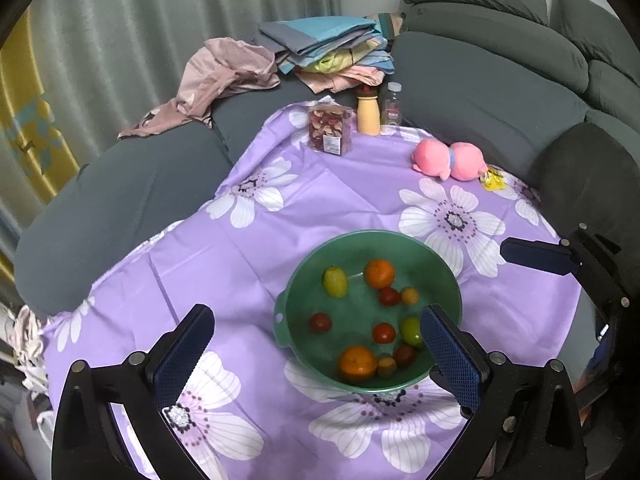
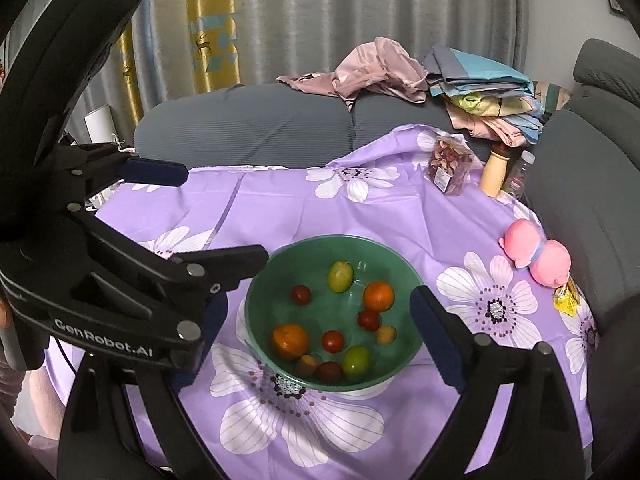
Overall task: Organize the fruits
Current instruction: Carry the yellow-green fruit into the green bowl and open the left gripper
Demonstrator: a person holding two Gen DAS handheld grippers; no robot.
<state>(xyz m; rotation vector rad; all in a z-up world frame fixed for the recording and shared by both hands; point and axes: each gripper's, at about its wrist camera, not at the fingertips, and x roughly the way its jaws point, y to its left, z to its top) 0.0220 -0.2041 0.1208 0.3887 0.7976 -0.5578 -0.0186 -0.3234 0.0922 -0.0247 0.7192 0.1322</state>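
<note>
Both grippers, left (image 1: 316, 354) and right (image 2: 320, 334), are hanging wide open and empty over a green bowl (image 1: 320, 248) sitting on a purple floral cloth (image 1: 320, 184). The fruits are lying inside it: 2 oranges (image 1: 379, 273), 2 green ones and several small red and yellow ones. With no fruit showing outside, the gathering is looking done.

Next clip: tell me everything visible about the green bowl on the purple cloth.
The green bowl is round and deep, with a smooth, matte, plastic-looking wall and a small lug handle on its rim. It stands upright on the purple flowered cloth, partly covering a printed flower. Inside lie loose small fruits: two oranges, two yellow-green ones, several dark red ones and a few small yellowish ones. Neither hand-held gripper touches it.
</note>
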